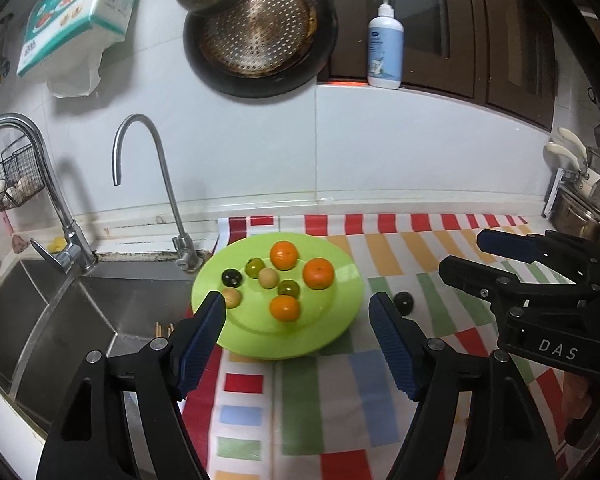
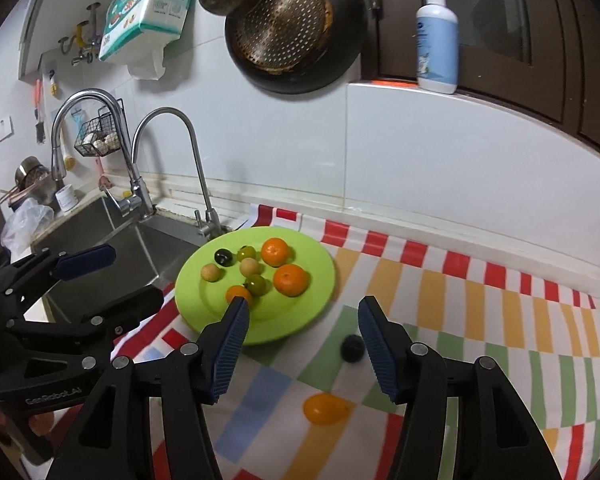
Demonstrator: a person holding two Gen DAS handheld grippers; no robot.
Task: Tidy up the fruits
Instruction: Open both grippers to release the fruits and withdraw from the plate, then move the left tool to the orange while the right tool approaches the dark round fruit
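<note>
Left wrist view: left gripper [image 1: 298, 308] spread wide, empty, over green plate [image 1: 344, 280] carrying eight fruits; dark fruit [image 1: 404, 302] on cloth at plate's 3 o'clock. Right wrist view: right gripper [image 2: 304, 314] released, dark fruit [image 2: 352, 348] beside its right finger, orange fruit [image 2: 326, 408] at 6 o'clock.

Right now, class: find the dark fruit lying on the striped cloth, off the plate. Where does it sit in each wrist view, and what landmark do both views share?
Left wrist view: the dark fruit lies right of centre, beside the green plate, just past the inner fingertip.
Right wrist view: the dark fruit lies lower centre, below the plate's right edge.
Shared landmark: the green plate.
</note>
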